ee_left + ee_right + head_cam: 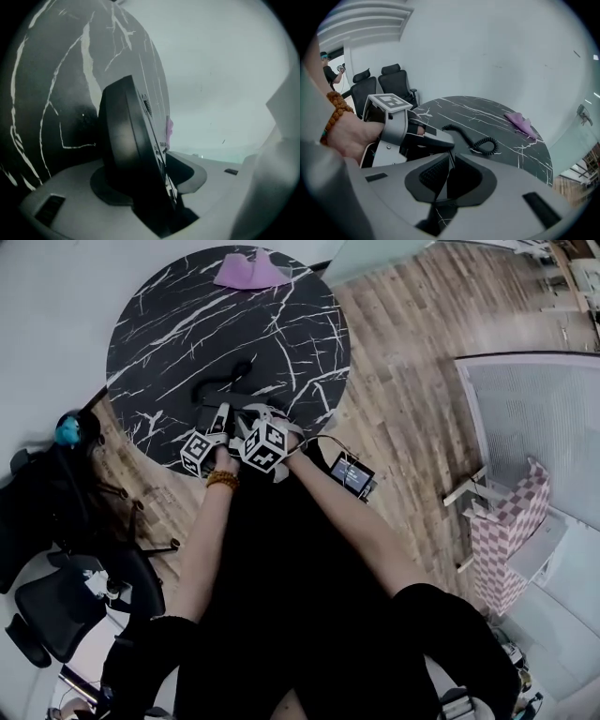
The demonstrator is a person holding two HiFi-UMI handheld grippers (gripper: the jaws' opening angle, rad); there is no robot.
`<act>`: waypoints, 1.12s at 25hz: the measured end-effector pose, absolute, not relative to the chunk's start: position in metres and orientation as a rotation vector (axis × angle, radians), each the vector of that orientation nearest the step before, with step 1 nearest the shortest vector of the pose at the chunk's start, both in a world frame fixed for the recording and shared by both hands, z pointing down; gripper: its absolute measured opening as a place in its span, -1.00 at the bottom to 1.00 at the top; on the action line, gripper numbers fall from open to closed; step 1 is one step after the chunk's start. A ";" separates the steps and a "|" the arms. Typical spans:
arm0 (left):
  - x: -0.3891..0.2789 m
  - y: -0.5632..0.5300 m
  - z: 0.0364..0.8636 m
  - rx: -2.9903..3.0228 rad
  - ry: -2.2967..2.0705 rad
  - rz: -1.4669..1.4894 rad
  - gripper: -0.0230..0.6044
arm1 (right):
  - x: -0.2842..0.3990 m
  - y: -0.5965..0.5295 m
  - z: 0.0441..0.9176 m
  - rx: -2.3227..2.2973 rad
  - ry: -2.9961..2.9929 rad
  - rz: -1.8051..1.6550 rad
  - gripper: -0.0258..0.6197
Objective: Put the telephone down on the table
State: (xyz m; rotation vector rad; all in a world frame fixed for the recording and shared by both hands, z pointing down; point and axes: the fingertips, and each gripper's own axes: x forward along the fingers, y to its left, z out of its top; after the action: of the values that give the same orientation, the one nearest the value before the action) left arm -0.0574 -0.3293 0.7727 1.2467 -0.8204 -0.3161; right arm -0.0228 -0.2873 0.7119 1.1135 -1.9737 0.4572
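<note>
The left gripper view alone shows the grip. The left tool [151,188] grasps the black telephone [126,150], which stands on edge between the pads and fills the gap. The black marbled tabletop [42,84] rises along the left of that picture, so the tool is rolled onto its side. No view settles whether the telephone touches the surface.

Only the right gripper view shows the right tool [447,177] clenched. Its pads are all but together, with just a thin pale sliver between them that I cannot identify. It also takes in the coiled cord [480,143] lying on the tabletop, a pink cloth [520,123] near the far rim, office chairs [396,82] beside the wall and a person [328,72] far off.

The head view gives the layout. Both tools sit side by side over the near rim of the round tabletop, well apart from the cloth.

The left hand [347,133], with a bead bracelet [335,112] at the wrist, wraps the left tool's handle. Both forearms reach forward and converge. The right tool tips down toward the marble, and the left one points flatter across it.
</note>
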 end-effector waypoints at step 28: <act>-0.070 -0.322 0.782 1.265 -0.901 -0.023 0.02 | -0.020 -0.290 0.713 1.251 -1.969 0.374 -0.76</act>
State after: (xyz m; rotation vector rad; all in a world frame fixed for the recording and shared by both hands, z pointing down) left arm -0.0702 -0.3223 0.7819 1.2648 -0.9009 -0.0227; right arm -0.0197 -0.2898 0.7130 1.2506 -1.9687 0.3735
